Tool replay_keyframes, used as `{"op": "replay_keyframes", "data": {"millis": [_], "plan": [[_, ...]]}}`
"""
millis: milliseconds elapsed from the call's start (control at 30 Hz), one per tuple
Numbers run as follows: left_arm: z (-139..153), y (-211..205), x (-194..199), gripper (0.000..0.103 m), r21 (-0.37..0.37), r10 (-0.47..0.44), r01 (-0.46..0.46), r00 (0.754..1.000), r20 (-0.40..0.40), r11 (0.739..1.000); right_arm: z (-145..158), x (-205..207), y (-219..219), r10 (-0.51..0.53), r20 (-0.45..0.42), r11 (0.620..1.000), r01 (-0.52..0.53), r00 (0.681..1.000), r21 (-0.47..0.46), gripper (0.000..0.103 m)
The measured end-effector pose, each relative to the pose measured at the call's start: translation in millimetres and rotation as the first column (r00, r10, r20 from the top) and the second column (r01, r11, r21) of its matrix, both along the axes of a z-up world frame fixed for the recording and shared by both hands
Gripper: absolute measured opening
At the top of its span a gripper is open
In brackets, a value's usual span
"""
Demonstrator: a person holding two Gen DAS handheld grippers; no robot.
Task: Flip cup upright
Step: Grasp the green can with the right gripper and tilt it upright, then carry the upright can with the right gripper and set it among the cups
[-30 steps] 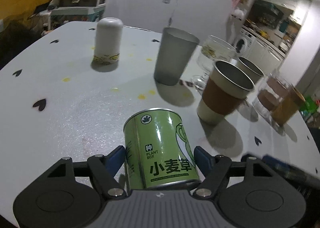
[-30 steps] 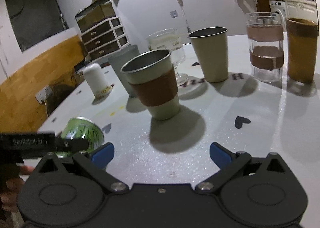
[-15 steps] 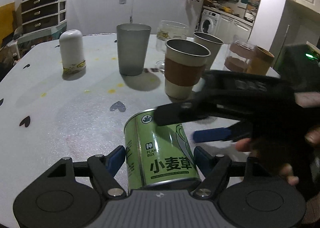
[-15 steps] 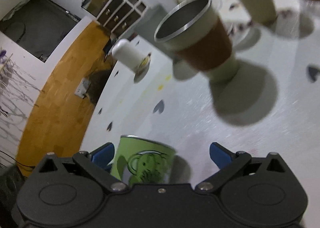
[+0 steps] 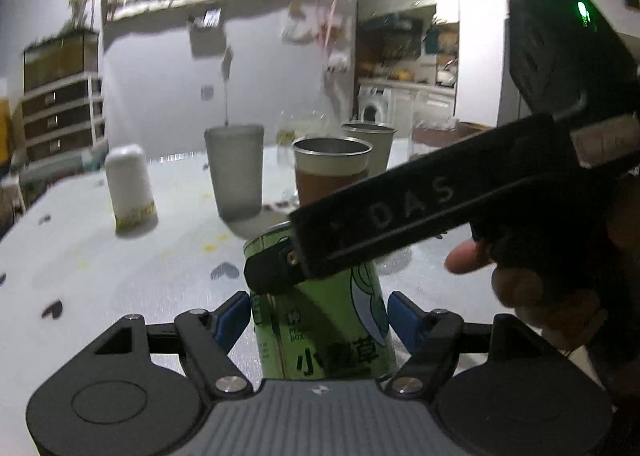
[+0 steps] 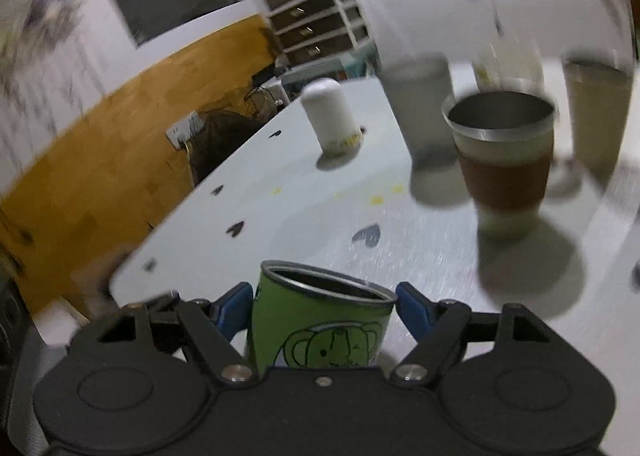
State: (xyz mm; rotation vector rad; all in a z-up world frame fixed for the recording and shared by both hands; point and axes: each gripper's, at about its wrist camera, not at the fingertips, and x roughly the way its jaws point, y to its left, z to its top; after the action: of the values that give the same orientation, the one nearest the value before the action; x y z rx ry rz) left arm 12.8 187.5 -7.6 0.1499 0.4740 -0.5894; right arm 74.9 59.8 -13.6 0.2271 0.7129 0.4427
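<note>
A green printed tin cup (image 5: 320,320) sits between the blue pads of my left gripper (image 5: 318,314), which is shut on it. The right wrist view shows the same cup (image 6: 320,328), open mouth up and slightly tilted, between the pads of my right gripper (image 6: 324,306); those pads stand close on both sides with small gaps. In the left wrist view the black arm of the right gripper (image 5: 420,216) crosses over the cup's top. A white cup (image 5: 128,188) stands upside down on the white table (image 5: 100,276) at the left.
Upright cups stand behind: a grey tumbler (image 5: 235,172), a metal cup with a brown sleeve (image 5: 330,172), another metal cup (image 5: 370,144). A person's hand (image 5: 520,280) holds the right gripper. The table's left edge (image 6: 192,204) runs beside a wooden wall.
My right gripper has swung in from the right and now straddles the green cup. The left gripper keeps its hold and has lowered its view toward the table.
</note>
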Motion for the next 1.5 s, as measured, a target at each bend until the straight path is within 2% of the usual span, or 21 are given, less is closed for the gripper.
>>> {"op": "replay_keyframes", "data": {"millis": [167,267,400,500,533,567,667,700,767,800,900,1133,1333,1500], "plan": [[-12,0,-21,0.075,0.006,-0.01,0.009,0.994,0.106,1.0,11,-14,10,0.029,0.05,0.991,-0.022,0.998,-0.132,0.08],[-17,0,-30,0.075,0.014,-0.007,0.005,0.991,0.136,1.0,14,-28,17,0.058,0.065,0.977,-0.043,0.996,-0.21,0.08],[-22,4,-31,0.075,-0.007,-0.011,0.012,0.995,0.101,1.0,17,-39,29,0.102,0.066,0.949,-0.077,0.993,-0.305,0.08],[-29,4,-27,0.073,-0.014,-0.012,0.013,0.997,0.07,1.0,14,-40,32,0.148,0.007,0.945,-0.139,0.989,-0.295,0.081],[-30,5,-28,0.073,-0.016,-0.01,0.011,0.997,0.075,1.0,13,-40,34,0.141,-0.004,0.944,-0.136,0.99,-0.302,0.078],[-30,5,-27,0.073,-0.021,-0.008,0.009,0.997,0.074,1.0,11,-39,34,0.135,-0.01,0.941,-0.132,0.991,-0.31,0.075],[-31,8,-23,0.074,-0.051,0.006,-0.003,0.998,0.057,0.999,10,-38,33,0.129,0.002,0.944,-0.122,0.992,-0.308,0.074],[-31,9,-20,0.076,-0.059,0.016,-0.014,0.999,0.043,0.998,11,-37,32,0.131,0.009,0.944,-0.122,0.991,-0.306,0.074],[-31,11,-19,0.09,-0.069,0.032,-0.03,0.999,0.029,0.997,10,-35,30,0.13,0.015,0.945,-0.12,0.991,-0.304,0.074],[-30,13,-20,0.094,-0.076,0.034,-0.032,0.999,0.036,0.997,10,-33,27,0.114,0.024,0.942,-0.1,0.993,-0.321,0.074],[-29,19,-26,0.094,-0.096,0.025,-0.02,0.998,0.052,0.995,11,-28,9,0.055,0.041,0.936,-0.037,0.998,-0.351,0.074],[-33,24,-20,0.094,-0.117,0.048,-0.045,0.999,0.023,0.992,16,-10,-62,-0.11,0.08,0.918,0.132,0.991,-0.373,0.074],[-35,22,-22,0.094,-0.108,0.035,-0.032,0.999,0.029,0.994,16,22,-123,-0.182,0.061,0.918,0.192,0.981,-0.348,0.074],[-35,21,-22,0.094,-0.099,0.026,-0.023,0.999,0.033,0.995,14,52,-160,-0.187,0.069,0.925,0.2,0.98,-0.322,0.074]]}}
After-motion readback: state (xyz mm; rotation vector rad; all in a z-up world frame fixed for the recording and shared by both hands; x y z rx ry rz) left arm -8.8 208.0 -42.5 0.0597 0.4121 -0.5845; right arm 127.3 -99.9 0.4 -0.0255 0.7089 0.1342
